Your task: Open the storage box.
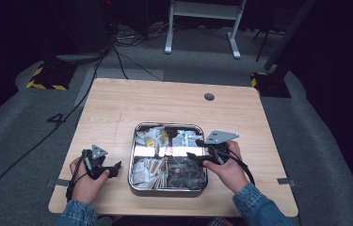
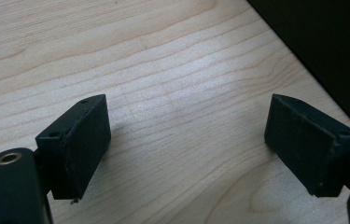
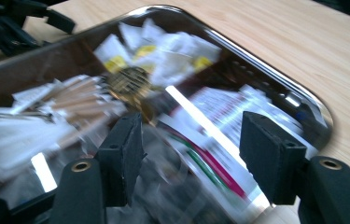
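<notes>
Packets fill a steel tray [image 1: 132,160] with 4 compartments, set near the front edge of the worktop [image 1: 117,108] between the 2 hands.

Right hand-held gripper [image 1: 201,149] hangs over the tray's right half, jaws wide apart, nothing between the pads. In the right gripper view the jaws frame a flat printed packet [image 3: 219,121] with red and green stripes; it lies in a right-hand compartment, though the motion blur leaves it unclear which one. Beyond it sit white sachets with yellow marks [image 3: 163,51]; to the left, brown-and-white stick packets [image 3: 70,105].

Left hand-held gripper [image 1: 110,170] rests low on bare wood just left of the tray. Its own view shows both jaws spread wide with only wood grain between them. Empty.

Handling, judged from looks:
- Printed packet: light, thin, soft, probably foil or film, so glossy and likely slippery.
- Lies flat among others, so a top pinch may slide off or lift 2 at once.
- Contents probably powder or a soft pad; a firm squeeze should not harm it, but a crease is likely.

Where to grip: 1 free edge or corner that stands clear of the neighbours, pads closing across the thickness. The tray wall is close on the right, so that jaw has little room.
</notes>
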Tool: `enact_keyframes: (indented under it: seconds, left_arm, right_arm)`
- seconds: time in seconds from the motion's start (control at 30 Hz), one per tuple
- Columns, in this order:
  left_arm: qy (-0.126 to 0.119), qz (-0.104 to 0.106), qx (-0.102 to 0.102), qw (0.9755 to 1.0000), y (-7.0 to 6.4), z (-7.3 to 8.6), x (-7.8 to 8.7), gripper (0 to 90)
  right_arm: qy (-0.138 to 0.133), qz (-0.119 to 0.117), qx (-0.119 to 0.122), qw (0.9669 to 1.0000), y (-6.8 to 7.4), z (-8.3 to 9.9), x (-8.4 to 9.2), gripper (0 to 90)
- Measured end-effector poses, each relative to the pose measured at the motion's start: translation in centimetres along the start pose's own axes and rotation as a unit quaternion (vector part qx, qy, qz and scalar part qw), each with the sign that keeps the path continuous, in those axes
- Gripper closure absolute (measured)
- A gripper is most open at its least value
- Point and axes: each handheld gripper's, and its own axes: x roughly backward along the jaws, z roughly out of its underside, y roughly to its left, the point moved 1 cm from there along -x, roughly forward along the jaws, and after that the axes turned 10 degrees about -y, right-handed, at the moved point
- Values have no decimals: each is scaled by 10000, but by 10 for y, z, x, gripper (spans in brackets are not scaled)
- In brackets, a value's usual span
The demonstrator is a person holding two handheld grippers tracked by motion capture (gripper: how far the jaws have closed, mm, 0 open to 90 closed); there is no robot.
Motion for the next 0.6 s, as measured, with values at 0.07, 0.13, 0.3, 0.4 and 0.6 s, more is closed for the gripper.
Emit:
enact_keyframes:
  seconds: [0.07, 0.13, 0.3, 0.4, 0.6]
  left_arm:
    - [2, -4, -3, 10000, 0, 0, 0, 148]
    - [-1, -9, -1, 10000, 0, 0, 0, 148]
    - [3, -7, -7, 10000, 0, 0, 0, 148]
    - [3, -6, -7, 10000, 0, 0, 0, 148]
    - [1, -8, -4, 10000, 0, 0, 0, 148]
  right_arm:
    - [31, -137, 23, 9999, 7, -5, -12, 404]
    - [39, -223, 21, 9997, 13, -8, -22, 401]
    - [171, -415, -19, 9990, 27, -14, -48, 425]
    - [282, -448, 22, 9986, 31, -15, -57, 434]
    - [604, -423, 80, 9972, 36, -11, -78, 503]
